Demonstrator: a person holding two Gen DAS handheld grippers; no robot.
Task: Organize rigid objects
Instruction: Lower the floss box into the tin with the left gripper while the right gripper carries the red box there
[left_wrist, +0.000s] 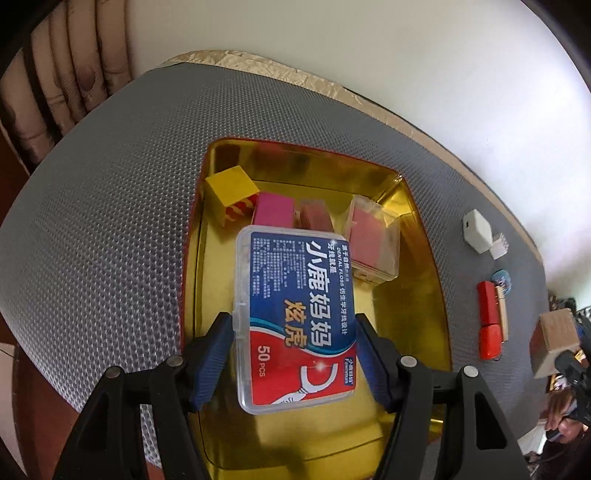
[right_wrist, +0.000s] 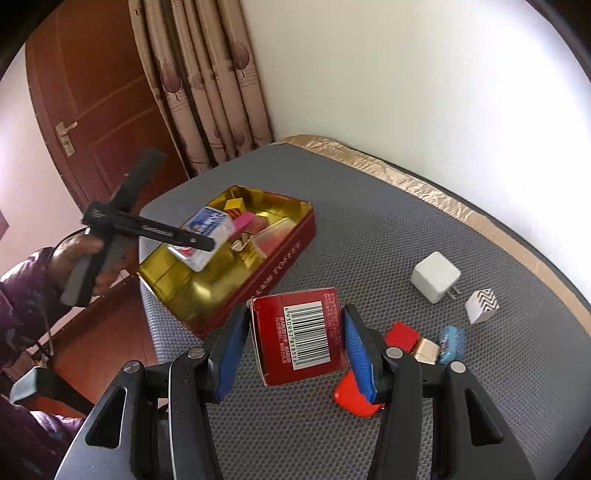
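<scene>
Both grippers are the same build: matte black angular frames with triangular cutouts down low and round silver screw heads at the joints. The left gripper (left_wrist: 295, 360) has dark navy ribbed pads (left_wrist: 212, 363); the right gripper (right_wrist: 291, 349) wears brighter blue ones (right_wrist: 231, 354). Behind the left one's grey handle there's a bare hand (right_wrist: 79, 254) coming out of a purple patterned sleeve (right_wrist: 26, 295).

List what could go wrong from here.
The left hand-held gripper holds the dental floss box over a crowded gold tin; dropped, it may land tilted on the yellow block and pink block. The right hand-held gripper grips the red carton skewed, so it could slip.
</scene>
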